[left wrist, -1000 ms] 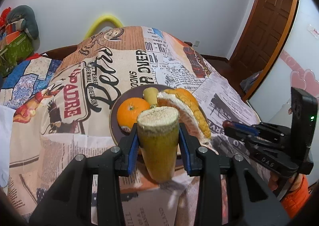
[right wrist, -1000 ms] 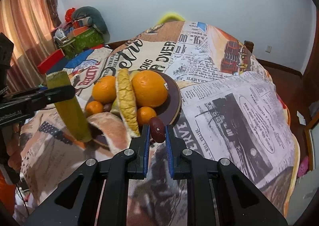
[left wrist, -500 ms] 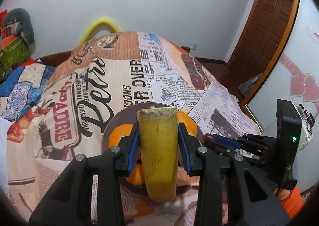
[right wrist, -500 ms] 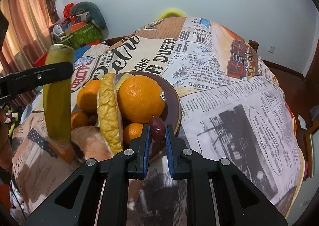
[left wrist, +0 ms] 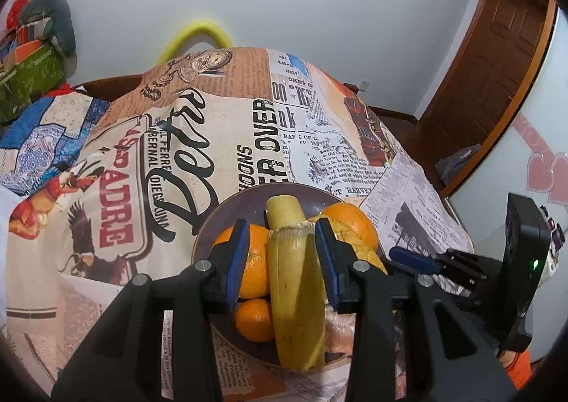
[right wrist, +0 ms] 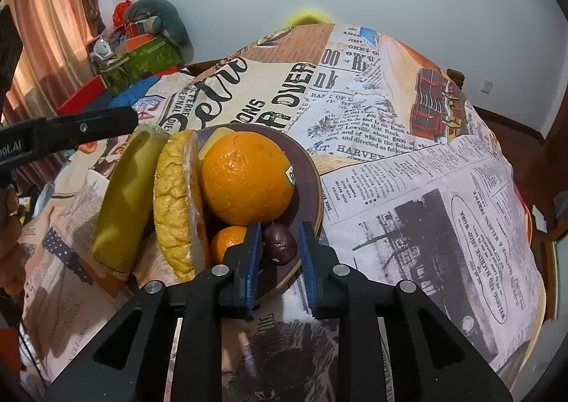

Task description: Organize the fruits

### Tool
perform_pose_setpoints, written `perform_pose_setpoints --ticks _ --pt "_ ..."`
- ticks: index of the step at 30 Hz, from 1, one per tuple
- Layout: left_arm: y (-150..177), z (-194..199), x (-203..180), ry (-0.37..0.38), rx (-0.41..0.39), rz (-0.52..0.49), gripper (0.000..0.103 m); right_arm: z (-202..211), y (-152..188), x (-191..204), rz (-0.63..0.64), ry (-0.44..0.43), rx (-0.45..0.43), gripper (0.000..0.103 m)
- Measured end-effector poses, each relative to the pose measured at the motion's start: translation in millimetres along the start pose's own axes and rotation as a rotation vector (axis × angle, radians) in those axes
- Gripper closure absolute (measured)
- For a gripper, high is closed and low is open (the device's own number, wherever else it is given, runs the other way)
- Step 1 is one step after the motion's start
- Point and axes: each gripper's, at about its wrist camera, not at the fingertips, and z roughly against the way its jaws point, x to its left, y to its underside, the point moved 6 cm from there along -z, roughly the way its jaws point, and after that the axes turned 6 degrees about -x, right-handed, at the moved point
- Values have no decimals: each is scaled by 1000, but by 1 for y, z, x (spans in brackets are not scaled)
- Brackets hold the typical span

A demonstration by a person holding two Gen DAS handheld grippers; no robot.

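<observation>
The little dark fruit point(right wrist: 280, 243) sits on my brown plate point(right wrist: 312, 185), and my right tongs point(right wrist: 278, 261) are spreading apart around it. My left tongs point(left wrist: 280, 258) pinch a banana piece point(left wrist: 296, 295) over the oranges point(left wrist: 254, 267).

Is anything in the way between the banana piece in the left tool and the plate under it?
Partly. The banana piece hangs over the plate, but two oranges and a pomelo wedge crowd it. Bare plate shows only at the far rim.
</observation>
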Motion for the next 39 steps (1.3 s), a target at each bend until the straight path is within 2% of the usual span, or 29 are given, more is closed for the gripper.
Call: perform_pose_setpoints --ticks 6,10,19,22,25,26,28,30,34,36,39 --pt "2 27 -7 -10 -33 -35 66 25 -7 3 -1 6 -41 81" --pt "-4 64 -20 -13 -97 -63 66 67 -20 11 6 17 -121 81" --pt "-18 195 -59 12 -337 -130 66 198 -53 45 9 2 -379 81" --pt "-15 245 -75 12 -431 -164 66 238 -54 59 20 -1 -457 81" --pt "-9 284 -85 9 -508 -181 58 278 -53 76 21 -10 -539 79" --pt "-7 294 -87 2 -529 -185 54 288 -51 80 20 -15 -557 77" --pt "-2 313 -91 -2 -567 -189 48 308 -46 88 16 -16 -602 59" --pt "4 329 -94 0 -593 -190 39 320 -42 94 14 -8 -638 49" --pt "12 345 -97 -11 -620 -200 25 333 -33 104 27 24 -685 33" --pt "17 351 -99 -12 -631 -203 9 334 -31 106 31 35 -692 26" --pt "22 357 -98 -19 -644 -193 2 334 -30 108 31 61 -706 14"
